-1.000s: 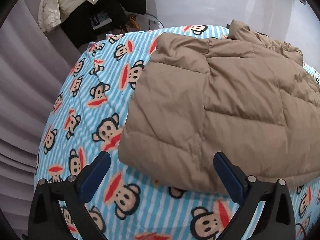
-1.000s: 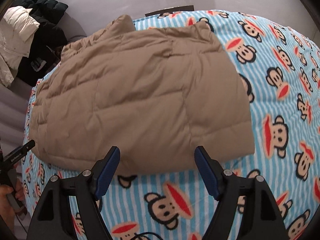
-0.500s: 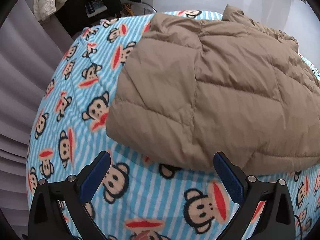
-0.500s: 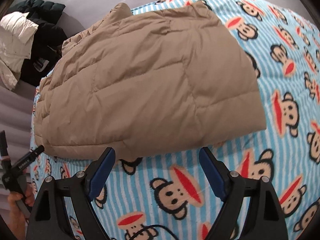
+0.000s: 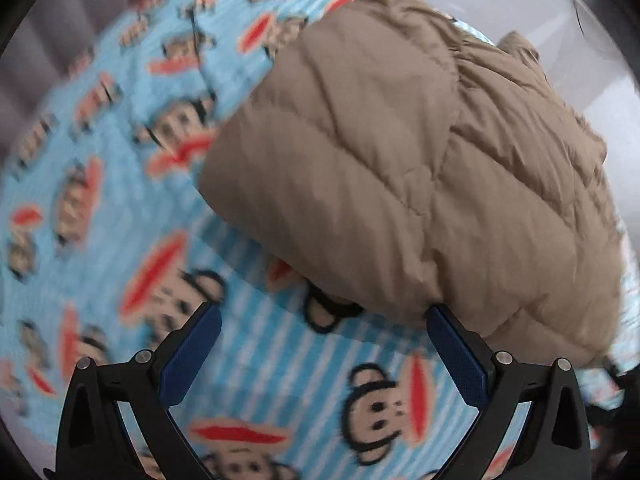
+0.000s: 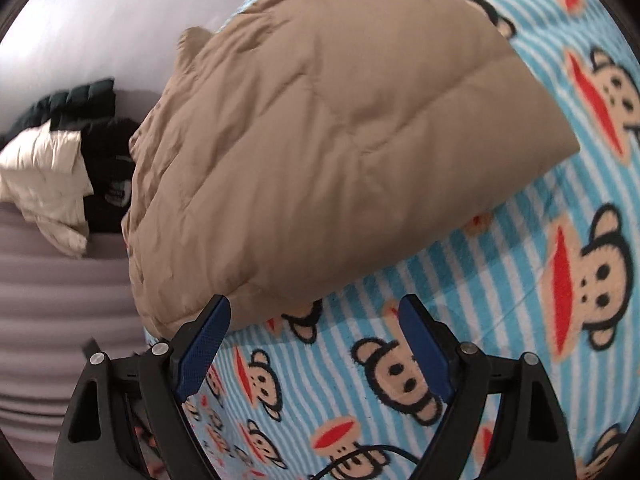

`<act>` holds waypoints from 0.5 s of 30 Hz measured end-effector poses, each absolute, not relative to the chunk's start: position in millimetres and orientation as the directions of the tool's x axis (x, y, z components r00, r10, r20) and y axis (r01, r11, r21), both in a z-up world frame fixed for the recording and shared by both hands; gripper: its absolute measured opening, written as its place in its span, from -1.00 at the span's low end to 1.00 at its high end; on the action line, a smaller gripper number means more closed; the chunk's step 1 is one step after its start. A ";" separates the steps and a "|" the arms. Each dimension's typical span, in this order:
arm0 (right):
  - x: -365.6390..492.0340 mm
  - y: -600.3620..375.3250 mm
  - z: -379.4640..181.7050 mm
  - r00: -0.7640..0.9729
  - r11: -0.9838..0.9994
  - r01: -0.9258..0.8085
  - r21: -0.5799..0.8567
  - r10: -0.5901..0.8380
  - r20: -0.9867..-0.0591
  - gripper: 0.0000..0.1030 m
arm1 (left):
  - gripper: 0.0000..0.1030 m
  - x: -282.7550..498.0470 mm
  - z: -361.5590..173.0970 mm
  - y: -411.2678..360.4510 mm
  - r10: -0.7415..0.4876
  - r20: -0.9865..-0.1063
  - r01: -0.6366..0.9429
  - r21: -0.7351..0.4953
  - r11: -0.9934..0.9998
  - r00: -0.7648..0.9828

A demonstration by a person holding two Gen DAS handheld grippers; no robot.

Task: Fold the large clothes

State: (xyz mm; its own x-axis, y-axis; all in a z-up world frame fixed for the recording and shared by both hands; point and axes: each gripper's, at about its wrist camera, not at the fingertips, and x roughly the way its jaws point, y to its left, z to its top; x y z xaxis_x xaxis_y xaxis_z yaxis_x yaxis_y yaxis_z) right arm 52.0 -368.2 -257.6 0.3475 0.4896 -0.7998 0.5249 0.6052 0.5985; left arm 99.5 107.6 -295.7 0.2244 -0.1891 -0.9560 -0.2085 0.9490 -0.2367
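Note:
A tan quilted down jacket [image 5: 420,168] lies folded into a thick block on a blue striped monkey-print blanket [image 5: 120,240]. It also shows in the right wrist view [image 6: 340,140]. My left gripper [image 5: 324,320] is open and empty, just in front of the jacket's near edge; its right fingertip is close to the hem. My right gripper [image 6: 316,312] is open and empty, low over the blanket [image 6: 520,280], with its left fingertip at the jacket's near corner.
A pile of black and cream coats [image 6: 60,160] lies beyond the bed's left edge, by a grey pleated curtain [image 6: 48,300]. A white wall [image 5: 560,20] stands behind the bed. A black cable [image 6: 352,456] lies on the blanket near my right gripper.
Both grippers have swung and tilted, the left view turning right and the right view turning left. They have come lower and closer to the jacket's near edge. The jacket has not moved.

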 end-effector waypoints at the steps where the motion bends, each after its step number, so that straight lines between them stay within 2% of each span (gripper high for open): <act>1: 51.4 -370.0 -259.9 0.357 0.593 0.531 0.606 0.492 -0.794 0.71 | 1.00 101.0 -300.8 109.1 -0.232 -0.948 -0.218 -0.279 0.935 0.218; 3: 52.9 -373.8 -266.8 0.387 0.554 0.546 0.629 0.499 -0.776 0.71 | 1.00 105.0 -312.6 111.9 -0.337 -0.914 -0.253 -0.389 0.886 0.226; 6: 57.2 -375.2 -278.1 0.439 0.477 0.565 0.673 0.517 -0.735 0.71 | 1.00 110.3 -314.9 115.0 -0.380 -0.880 -0.275 -0.454 0.848 0.284; 12: 72.4 -369.4 -286.0 0.488 0.439 0.542 0.716 0.529 -0.694 0.73 | 1.00 132.0 -309.5 120.7 -0.378 -0.838 -0.289 -0.504 0.814 0.394; 15: 87.6 -362.2 -288.6 0.491 0.451 0.523 0.724 0.534 -0.688 1.00 | 1.00 144.9 -317.7 119.4 -0.369 -0.836 -0.304 -0.504 0.808 0.405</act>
